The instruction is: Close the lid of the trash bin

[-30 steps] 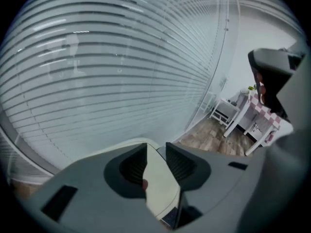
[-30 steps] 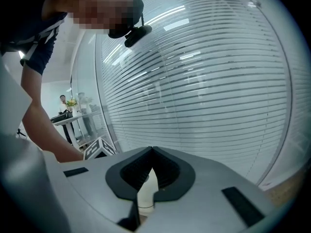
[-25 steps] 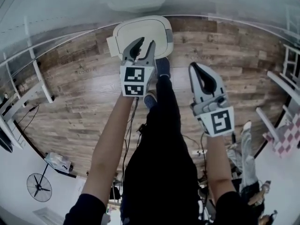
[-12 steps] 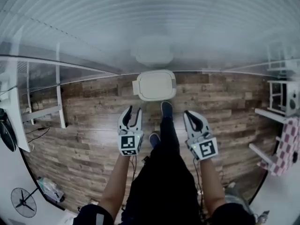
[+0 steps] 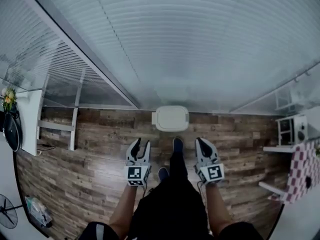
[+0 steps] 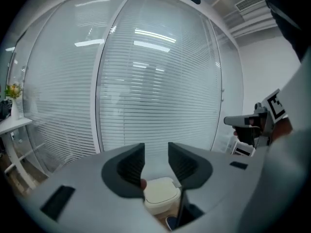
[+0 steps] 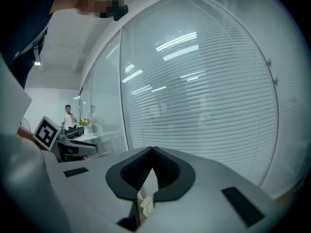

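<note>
The trash bin (image 5: pixel 171 118) stands on the wood floor (image 5: pixel 100 149), lid closed. The left gripper (image 5: pixel 140 143) has empty jaws that are partly apart and have just been opening. The right gripper (image 5: pixel 200 141) has its jaws together, empty. Both grippers are clear of the bin.

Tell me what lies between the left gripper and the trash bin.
Only bare wooden floor, as the head view shows. The left gripper, whose jaws have just been opening with nothing held between them, hangs apart from the trash bin.

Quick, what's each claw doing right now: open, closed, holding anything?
Left claw: open, its jaws have just been opening, nothing between them.
Right claw: closed, tips together, holding nothing.
</note>
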Available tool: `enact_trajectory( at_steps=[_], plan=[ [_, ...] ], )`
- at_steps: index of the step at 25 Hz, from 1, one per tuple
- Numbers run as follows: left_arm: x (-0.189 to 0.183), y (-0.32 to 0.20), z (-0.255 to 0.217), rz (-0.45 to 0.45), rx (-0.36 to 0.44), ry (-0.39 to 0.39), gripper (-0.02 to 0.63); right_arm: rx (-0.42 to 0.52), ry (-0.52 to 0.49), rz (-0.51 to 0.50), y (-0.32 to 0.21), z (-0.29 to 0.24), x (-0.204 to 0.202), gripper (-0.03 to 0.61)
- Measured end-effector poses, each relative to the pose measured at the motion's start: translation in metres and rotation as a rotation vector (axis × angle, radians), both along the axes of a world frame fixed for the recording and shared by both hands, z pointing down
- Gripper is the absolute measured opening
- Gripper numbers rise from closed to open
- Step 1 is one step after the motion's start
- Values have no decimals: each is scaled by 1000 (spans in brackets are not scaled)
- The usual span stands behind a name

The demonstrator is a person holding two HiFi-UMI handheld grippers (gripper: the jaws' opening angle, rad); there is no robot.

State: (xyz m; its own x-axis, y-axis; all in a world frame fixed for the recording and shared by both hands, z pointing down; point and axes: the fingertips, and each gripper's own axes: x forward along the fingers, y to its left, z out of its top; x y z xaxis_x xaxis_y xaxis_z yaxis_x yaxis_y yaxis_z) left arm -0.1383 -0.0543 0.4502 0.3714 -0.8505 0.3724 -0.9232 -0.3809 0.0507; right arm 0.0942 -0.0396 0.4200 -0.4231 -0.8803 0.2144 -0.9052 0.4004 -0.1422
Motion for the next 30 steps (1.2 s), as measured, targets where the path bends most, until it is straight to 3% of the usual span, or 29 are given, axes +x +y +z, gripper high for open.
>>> enact_trajectory(
  at_steps=[4, 10, 15, 20, 23, 30],
  plan=[
    [-3, 27, -40, -10, 83, 24, 146, 49, 38, 19, 31, -18, 7, 3],
    [-20, 58, -78, -28, 133, 52, 146, 83, 39, 28, 63, -33, -4, 3],
    [-27, 74, -81, -27, 160, 31, 146, 2, 65, 25, 84, -32, -7, 3],
    [-36, 82, -95, -31, 184, 51, 146, 79, 51, 2, 83, -54, -19, 3],
    [-37, 86, -104, -25, 210, 56, 146, 37, 80, 18, 90, -52, -19, 3],
    [-57, 110, -96, -34, 186, 70, 146, 97, 103, -22, 116, -71, -36, 3]
  ],
)
